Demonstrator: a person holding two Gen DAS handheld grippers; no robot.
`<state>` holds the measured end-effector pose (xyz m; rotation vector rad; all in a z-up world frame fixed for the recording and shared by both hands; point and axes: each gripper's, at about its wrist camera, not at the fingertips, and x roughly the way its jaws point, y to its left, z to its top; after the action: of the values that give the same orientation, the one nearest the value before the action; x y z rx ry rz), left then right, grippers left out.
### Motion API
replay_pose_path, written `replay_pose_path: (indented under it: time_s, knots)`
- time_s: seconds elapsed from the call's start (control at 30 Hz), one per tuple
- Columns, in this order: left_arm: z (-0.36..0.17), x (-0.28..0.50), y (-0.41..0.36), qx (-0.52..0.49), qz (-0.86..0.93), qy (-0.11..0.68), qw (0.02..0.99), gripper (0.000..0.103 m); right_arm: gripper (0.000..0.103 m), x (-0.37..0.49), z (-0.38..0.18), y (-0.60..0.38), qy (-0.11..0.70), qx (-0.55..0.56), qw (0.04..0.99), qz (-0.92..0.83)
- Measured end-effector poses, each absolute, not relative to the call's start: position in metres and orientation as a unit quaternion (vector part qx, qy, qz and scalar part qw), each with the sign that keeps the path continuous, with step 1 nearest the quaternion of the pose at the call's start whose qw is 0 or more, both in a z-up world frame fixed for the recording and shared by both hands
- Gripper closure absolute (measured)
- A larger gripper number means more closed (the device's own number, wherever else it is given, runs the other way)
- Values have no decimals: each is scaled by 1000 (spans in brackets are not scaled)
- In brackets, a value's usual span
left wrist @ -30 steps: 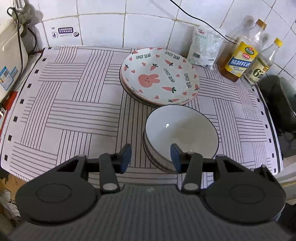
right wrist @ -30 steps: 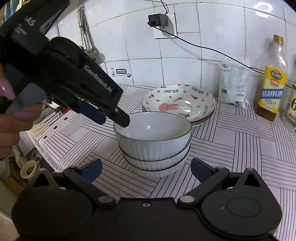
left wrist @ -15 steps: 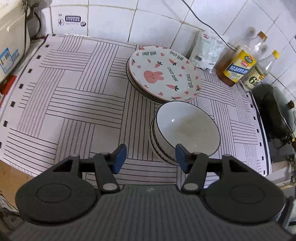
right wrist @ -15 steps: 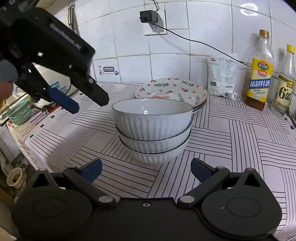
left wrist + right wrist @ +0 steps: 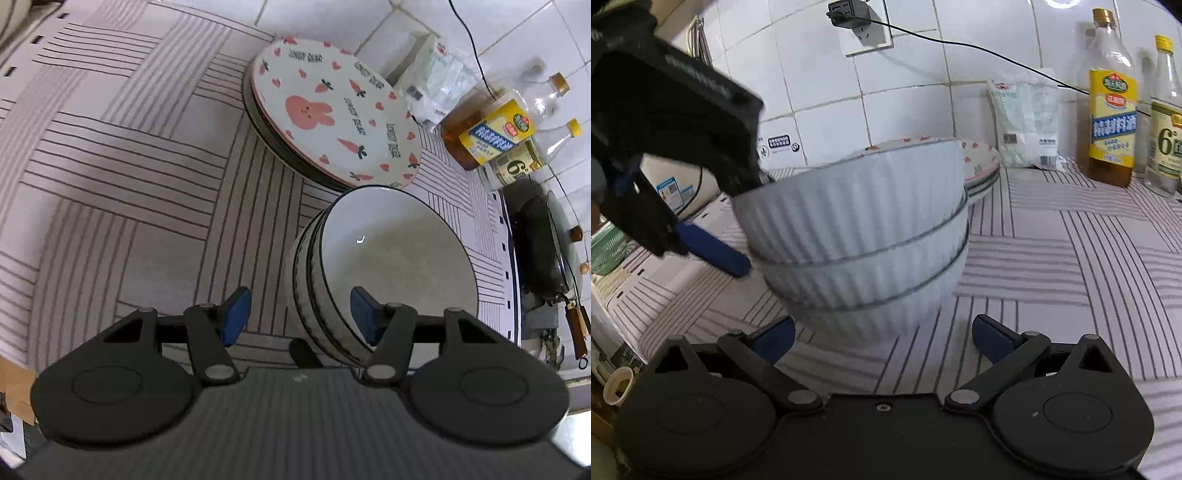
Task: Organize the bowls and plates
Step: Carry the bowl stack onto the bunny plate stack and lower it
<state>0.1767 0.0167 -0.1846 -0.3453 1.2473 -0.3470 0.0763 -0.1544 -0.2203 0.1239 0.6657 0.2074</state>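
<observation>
Three stacked white ribbed bowls (image 5: 399,258) (image 5: 857,229) stand on the striped mat (image 5: 110,166). Behind them lies a stack of plates (image 5: 332,118) (image 5: 979,162), the top one printed with a pink rabbit and carrots. My left gripper (image 5: 300,314) straddles the top bowl's near rim. One blue pad (image 5: 364,314) is inside the bowl and the other (image 5: 236,314) outside; both stand clear of the wall. In the right wrist view its outer finger (image 5: 713,251) hangs beside the stack. My right gripper (image 5: 882,339) stands wide open, low, just in front of the bottom bowl.
Two bottles (image 5: 491,136) (image 5: 1112,122) and a plastic bag (image 5: 432,88) stand against the tiled wall. A dark pan (image 5: 543,243) sits past the mat's right edge. A green basket (image 5: 605,251) is off the left side. A cable runs from the wall socket (image 5: 864,26).
Both grippers have sunk and come closer to the bowls. The left gripper's jaws have widened and now straddle the top bowl's rim. The bowls and plates have not moved.
</observation>
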Motion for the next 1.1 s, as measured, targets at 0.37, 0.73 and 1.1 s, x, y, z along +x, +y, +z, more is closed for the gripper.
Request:
replay_pose_path:
  time_s: [0.37, 0.73, 1.1]
  knots:
    - [-200, 193, 8, -165, -190, 580, 775, 60, 0, 94, -220, -148, 307, 26, 940, 144]
    - [-202, 198, 5, -160, -205, 584, 769, 60, 1, 94, -220, -150, 316, 31, 935, 159]
    - [-188, 191, 3, -127, -218, 584, 772, 60, 1, 96, -216, -152, 318, 25, 932, 170]
